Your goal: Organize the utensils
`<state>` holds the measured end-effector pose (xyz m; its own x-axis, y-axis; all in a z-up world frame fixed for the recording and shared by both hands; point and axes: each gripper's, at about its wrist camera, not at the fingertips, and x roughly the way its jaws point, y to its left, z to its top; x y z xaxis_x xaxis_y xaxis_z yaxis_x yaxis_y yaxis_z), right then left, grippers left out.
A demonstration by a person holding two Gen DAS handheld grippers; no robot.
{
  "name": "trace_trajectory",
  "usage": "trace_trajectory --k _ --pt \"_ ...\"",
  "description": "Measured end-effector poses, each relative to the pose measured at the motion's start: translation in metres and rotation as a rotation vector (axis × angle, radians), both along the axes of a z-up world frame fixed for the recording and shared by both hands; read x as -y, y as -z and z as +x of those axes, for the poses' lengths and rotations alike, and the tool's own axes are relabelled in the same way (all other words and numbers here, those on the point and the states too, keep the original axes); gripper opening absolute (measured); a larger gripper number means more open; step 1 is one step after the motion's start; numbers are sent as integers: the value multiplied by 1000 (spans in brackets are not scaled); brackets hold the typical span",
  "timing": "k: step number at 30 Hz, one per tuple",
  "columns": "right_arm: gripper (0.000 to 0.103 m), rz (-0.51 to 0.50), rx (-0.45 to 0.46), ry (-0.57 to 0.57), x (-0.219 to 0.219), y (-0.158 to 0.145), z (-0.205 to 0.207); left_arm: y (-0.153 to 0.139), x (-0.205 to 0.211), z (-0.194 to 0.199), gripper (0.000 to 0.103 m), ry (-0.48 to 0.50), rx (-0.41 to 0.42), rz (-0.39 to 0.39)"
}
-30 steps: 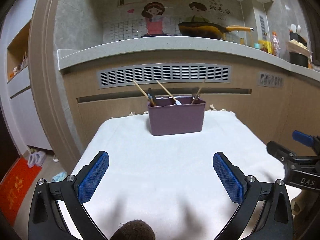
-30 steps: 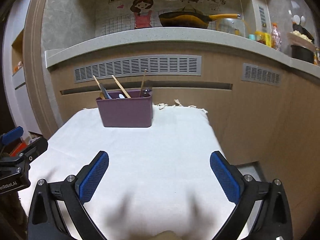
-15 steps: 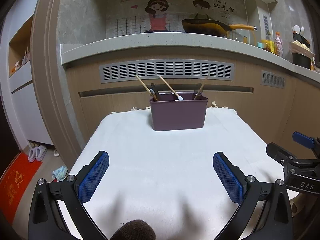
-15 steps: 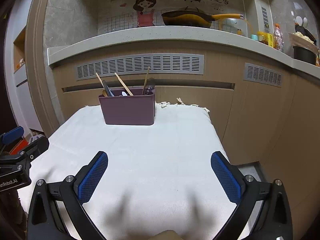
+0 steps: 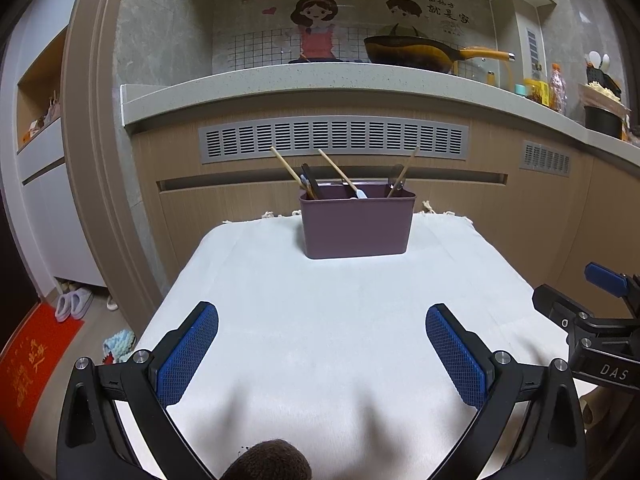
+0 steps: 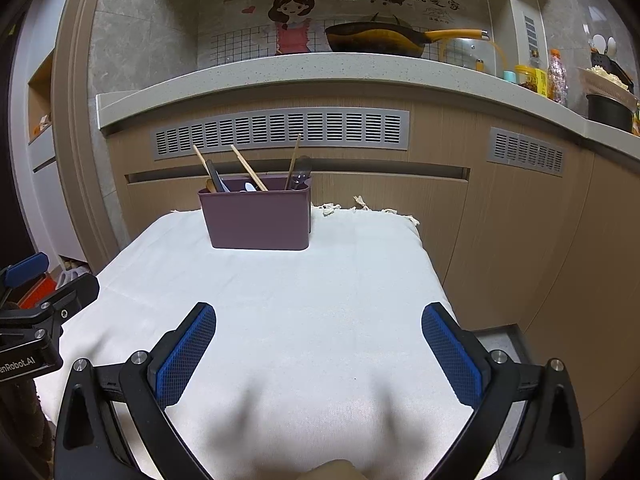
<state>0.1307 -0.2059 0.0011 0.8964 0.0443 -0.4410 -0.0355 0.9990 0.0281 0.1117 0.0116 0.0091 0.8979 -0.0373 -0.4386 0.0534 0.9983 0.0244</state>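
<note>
A purple utensil holder (image 5: 356, 226) stands at the far end of the white-clothed table (image 5: 320, 320); it also shows in the right wrist view (image 6: 258, 218). Several utensils stick out of it: wooden-handled ones (image 5: 286, 170), a dark one (image 5: 310, 184) and a white-tipped one (image 5: 358, 192). My left gripper (image 5: 322, 348) is open and empty, near the front of the table. My right gripper (image 6: 318, 346) is open and empty too, beside it to the right. Each gripper shows at the edge of the other's view.
A kitchen counter (image 5: 320, 80) with a wok (image 5: 412, 52) and jars rises behind the table. Wooden cabinets with a vent grille (image 5: 332, 140) lie just past the table's far edge. A red mat (image 5: 28, 360) and slippers lie on the floor at left.
Both grippers have pulled back and tilted up a little, so the holder sits slightly farther away and lower in both views. Both stay open and empty.
</note>
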Motion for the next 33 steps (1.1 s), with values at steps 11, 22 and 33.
trace_trajectory --k 11,22,33 --pt "102 0 4 -1 -1 -1 -1 1 0 0 103 6 -7 4" --pt "102 6 0 -6 2 -2 -2 1 1 -3 103 9 -11 3" --pt "102 10 5 -9 2 -3 -3 2 -1 -3 103 13 -17 1"
